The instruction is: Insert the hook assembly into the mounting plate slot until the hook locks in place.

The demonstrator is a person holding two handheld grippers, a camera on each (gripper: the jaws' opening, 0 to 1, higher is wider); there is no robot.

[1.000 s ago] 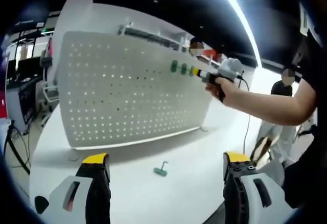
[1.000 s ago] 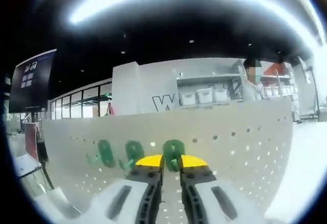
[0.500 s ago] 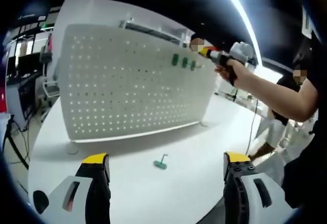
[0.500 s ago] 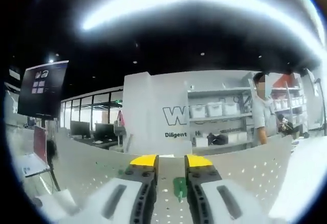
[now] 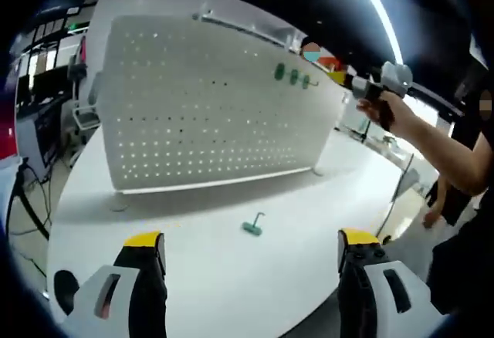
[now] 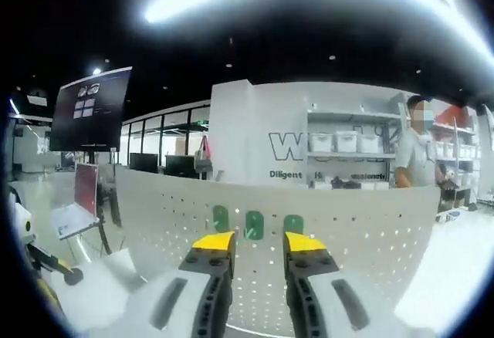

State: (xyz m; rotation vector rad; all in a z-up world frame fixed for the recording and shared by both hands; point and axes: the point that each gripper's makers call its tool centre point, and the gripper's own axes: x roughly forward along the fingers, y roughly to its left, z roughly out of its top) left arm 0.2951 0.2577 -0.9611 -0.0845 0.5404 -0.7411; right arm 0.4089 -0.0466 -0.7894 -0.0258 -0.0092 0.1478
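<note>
A white pegboard mounting plate (image 5: pixel 208 106) stands upright on the white table (image 5: pixel 177 276). Three green hooks (image 5: pixel 293 77) sit in a row near its upper right. One more green hook (image 5: pixel 252 227) lies loose on the table in front of the board. My left gripper (image 5: pixel 251 239) hovers low over the table, open wide and empty. A hand holds my right gripper (image 5: pixel 369 87) off the board's right edge. In the right gripper view the three green hooks (image 6: pixel 254 224) hang on the pegboard (image 6: pixel 363 230), just beyond my right gripper (image 6: pixel 258 242), which is open with nothing between its jaws.
A person (image 6: pixel 419 157) stands behind the board by shelves of white bins (image 6: pixel 340 141). A dark monitor (image 6: pixel 91 110) hangs at the left. The table's rounded edge (image 5: pixel 58 222) falls away on the left, with desks and cables beyond it.
My right gripper was shut on the rightmost green hook at the board; it has opened, let go and drawn back to the right. The hook stays on the board.
</note>
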